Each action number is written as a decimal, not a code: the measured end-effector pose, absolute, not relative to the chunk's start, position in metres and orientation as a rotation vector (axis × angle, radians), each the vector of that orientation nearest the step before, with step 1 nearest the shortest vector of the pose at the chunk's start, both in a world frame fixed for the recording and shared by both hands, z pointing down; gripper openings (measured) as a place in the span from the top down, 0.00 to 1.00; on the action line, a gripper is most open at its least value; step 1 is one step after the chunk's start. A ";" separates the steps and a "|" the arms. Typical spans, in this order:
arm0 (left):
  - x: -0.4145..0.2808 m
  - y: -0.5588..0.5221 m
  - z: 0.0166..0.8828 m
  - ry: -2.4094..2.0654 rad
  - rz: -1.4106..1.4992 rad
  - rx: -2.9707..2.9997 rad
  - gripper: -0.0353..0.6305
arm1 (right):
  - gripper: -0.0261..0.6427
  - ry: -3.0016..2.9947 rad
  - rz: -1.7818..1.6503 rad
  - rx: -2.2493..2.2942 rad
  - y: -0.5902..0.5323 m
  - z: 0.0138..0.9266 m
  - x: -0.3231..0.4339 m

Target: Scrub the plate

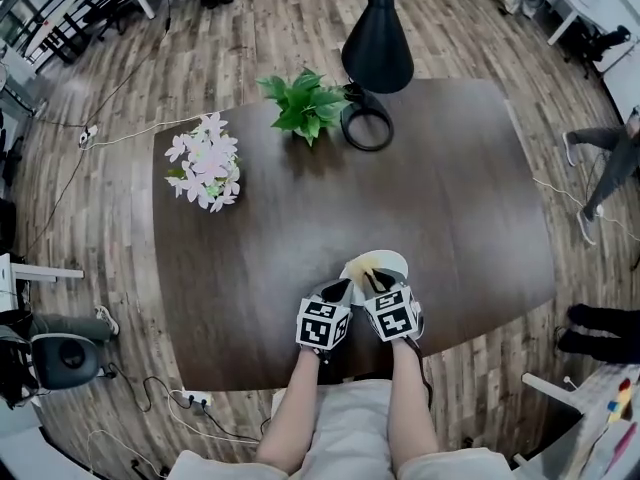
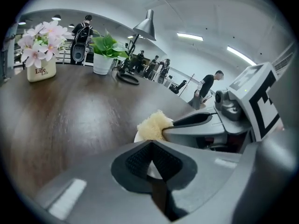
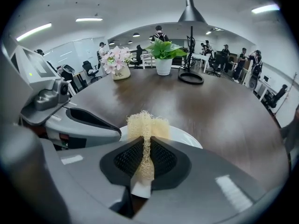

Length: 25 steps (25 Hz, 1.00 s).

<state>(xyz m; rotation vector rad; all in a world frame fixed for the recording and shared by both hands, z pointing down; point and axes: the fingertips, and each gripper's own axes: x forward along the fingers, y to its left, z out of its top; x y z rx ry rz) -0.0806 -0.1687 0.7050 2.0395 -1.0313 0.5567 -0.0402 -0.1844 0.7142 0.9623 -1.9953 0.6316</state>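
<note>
A white plate [image 1: 393,261] lies near the front edge of the dark wooden table [image 1: 300,228]. My left gripper [image 1: 338,290] is shut on the plate's near rim; a sliver of white plate [image 2: 153,170] shows between its pads. My right gripper [image 1: 376,281] is shut on a yellow mesh scrub pad [image 1: 362,265]. In the right gripper view the scrub pad [image 3: 145,126] sticks out past the jaws and over the plate [image 3: 186,136]. From the left gripper view the scrub pad [image 2: 152,124] is held just ahead, over the plate, by the right gripper [image 2: 191,121].
A pot of pink flowers [image 1: 207,164] stands at the table's back left. A green plant [image 1: 303,104] and a lamp's ring base [image 1: 367,128] under its black shade [image 1: 377,43] stand at the back middle. People and office chairs are around the room.
</note>
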 end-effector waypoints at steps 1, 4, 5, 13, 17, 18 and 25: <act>-0.079 -0.169 0.707 -1.031 0.561 2.037 0.94 | 0.87 -1.990 0.627 0.961 -0.184 0.714 -0.040; -0.076 -0.171 0.709 -1.036 0.552 2.028 0.94 | 0.87 -1.988 0.590 0.977 -0.186 0.710 -0.039; -0.076 -0.172 0.709 -1.038 0.546 2.029 0.94 | 0.87 -1.995 0.576 0.988 -0.188 0.708 -0.040; -0.071 -0.173 0.709 -1.036 0.547 2.031 0.94 | 0.87 -1.988 0.537 1.012 -0.197 0.711 -0.048; -0.067 -0.172 0.711 -1.017 0.562 2.045 0.94 | 0.87 -1.986 0.524 1.021 -0.198 0.713 -0.048; -0.066 -0.173 0.712 -1.016 0.570 2.051 0.94 | 0.87 -1.990 0.522 1.024 -0.199 0.713 -0.048; -0.063 -0.173 0.709 -1.021 0.550 2.059 0.95 | 0.86 -1.977 0.530 1.002 -0.200 0.712 -0.045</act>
